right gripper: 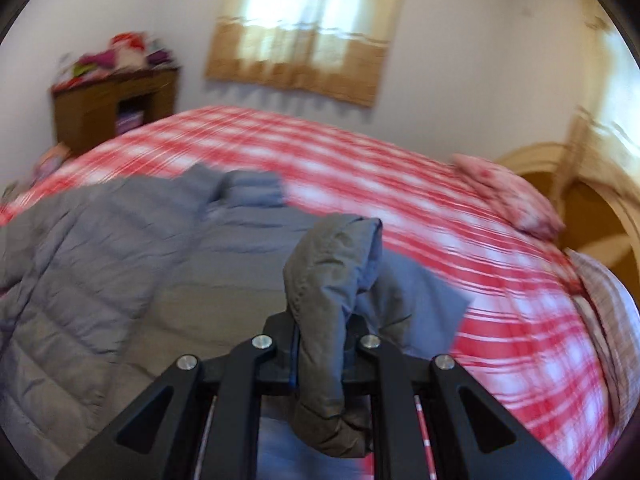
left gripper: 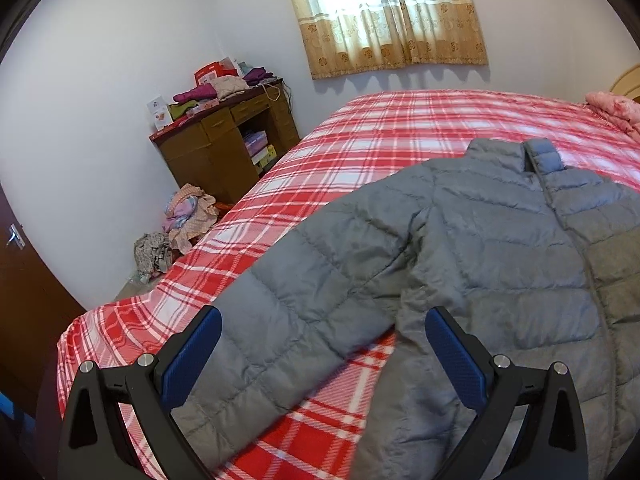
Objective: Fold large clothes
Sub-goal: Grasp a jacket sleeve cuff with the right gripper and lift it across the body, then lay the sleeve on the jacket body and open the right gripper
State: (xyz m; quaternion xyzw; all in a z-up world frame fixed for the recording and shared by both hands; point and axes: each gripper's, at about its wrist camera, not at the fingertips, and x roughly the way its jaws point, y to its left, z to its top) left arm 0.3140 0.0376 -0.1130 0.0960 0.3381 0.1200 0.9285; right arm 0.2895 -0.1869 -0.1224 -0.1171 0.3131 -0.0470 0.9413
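A grey quilted puffer jacket lies spread on a bed with a red and white plaid cover, collar toward the far side. Its left sleeve runs down toward me. My left gripper is open, its blue pads either side of that sleeve just above it, holding nothing. In the blurred right wrist view the jacket lies to the left. My right gripper is shut on the jacket's right sleeve, whose cuff stands bunched up between the fingers, lifted off the bed.
A brown wooden desk piled with clothes and boxes stands by the far wall, with heaps of clothes on the floor beside it. A curtained window is behind the bed. A pink pillow and wooden headboard are at the right.
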